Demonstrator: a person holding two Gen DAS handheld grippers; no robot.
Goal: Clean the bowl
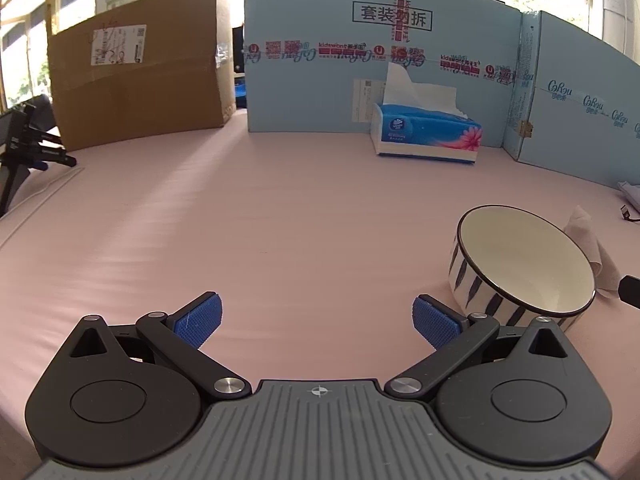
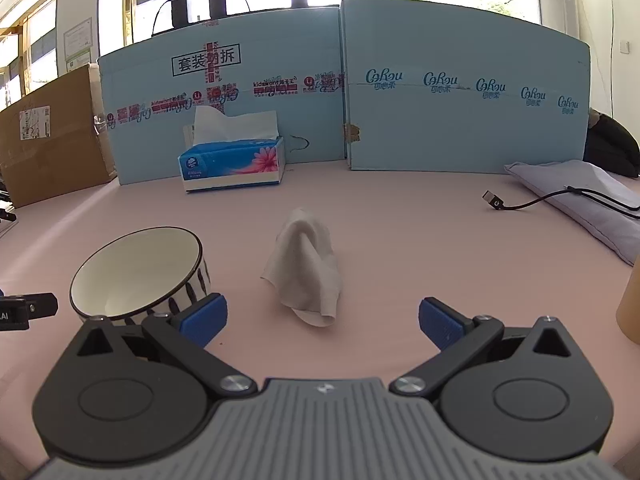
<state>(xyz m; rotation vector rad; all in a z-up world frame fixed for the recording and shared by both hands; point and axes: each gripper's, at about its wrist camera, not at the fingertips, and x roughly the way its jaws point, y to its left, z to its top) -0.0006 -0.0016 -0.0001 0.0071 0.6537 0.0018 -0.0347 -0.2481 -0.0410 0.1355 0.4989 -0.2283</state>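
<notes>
Nothing is held yet, so the task is judged to be at its opening step; the left gripper (image 1: 316,322) is spread wide with only pink tabletop between its blue pads, and the right gripper (image 2: 323,322) is spread just as wide, with the crumpled tissue (image 2: 306,276) lying on the table (image 2: 400,240) just ahead of its gap and untouched. The bowl (image 1: 520,264) (white inside, dark stripes outside, dark rim) is seen resting on the table, tipped so that its mouth leans toward the cameras; it lies to the right of the left gripper and to the left of the right gripper, with the tissue just beside it. No food or liquid can be made out inside the bowl; only a pale sheen near its lower wall is visible. The next move is judged to call for the tissue to be pinched by the right gripper and the bowl's rim to be steadied by the left. At the back a tissue box (image 2: 232,164) is open, one sheet standing out of its slot.
</notes>
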